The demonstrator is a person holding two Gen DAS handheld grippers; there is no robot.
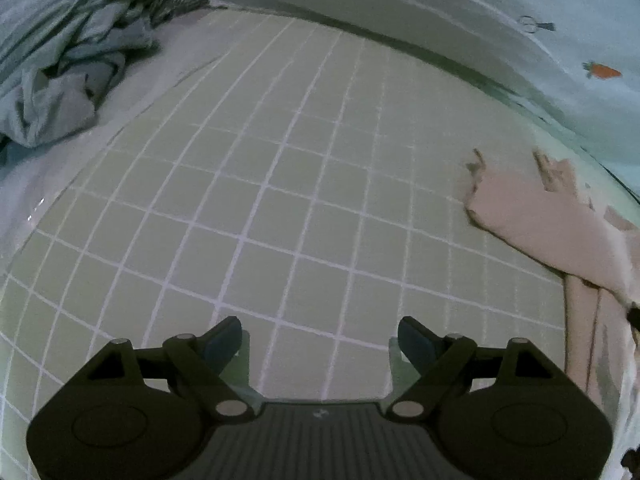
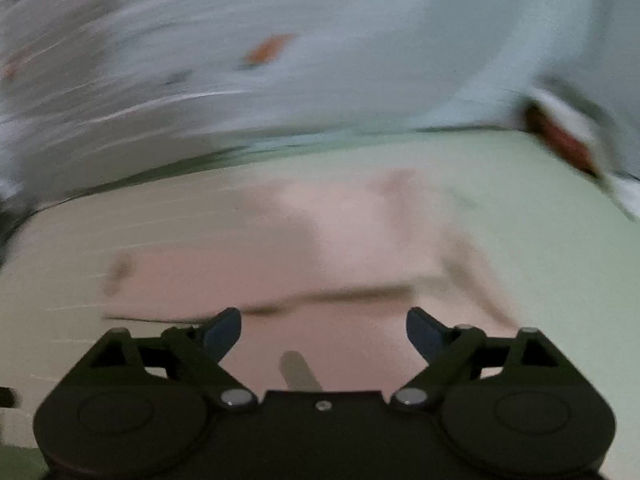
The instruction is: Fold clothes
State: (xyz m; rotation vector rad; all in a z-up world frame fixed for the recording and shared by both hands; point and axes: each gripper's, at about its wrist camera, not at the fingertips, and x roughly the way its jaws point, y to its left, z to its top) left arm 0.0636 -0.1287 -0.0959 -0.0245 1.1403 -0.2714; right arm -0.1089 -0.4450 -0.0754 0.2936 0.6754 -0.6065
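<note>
A pink garment point(image 1: 552, 216) lies at the right of a green mat with a white grid point(image 1: 300, 184). My left gripper point(image 1: 320, 342) hangs open over the bare mat, well left of that garment, with nothing between its fingers. In the blurred right wrist view the same pink garment point(image 2: 320, 256) spreads flat on the mat just ahead of and under my right gripper point(image 2: 323, 332). Its jaws stand wide apart and its pads touch no cloth. A fold line crosses the garment near the fingertips.
A heap of pale blue-grey clothes point(image 1: 64, 60) sits at the mat's far left corner. A light sheet printed with small carrots point(image 1: 604, 70) rises behind the mat's far edge point(image 2: 264, 50). White bedding borders the mat on the left.
</note>
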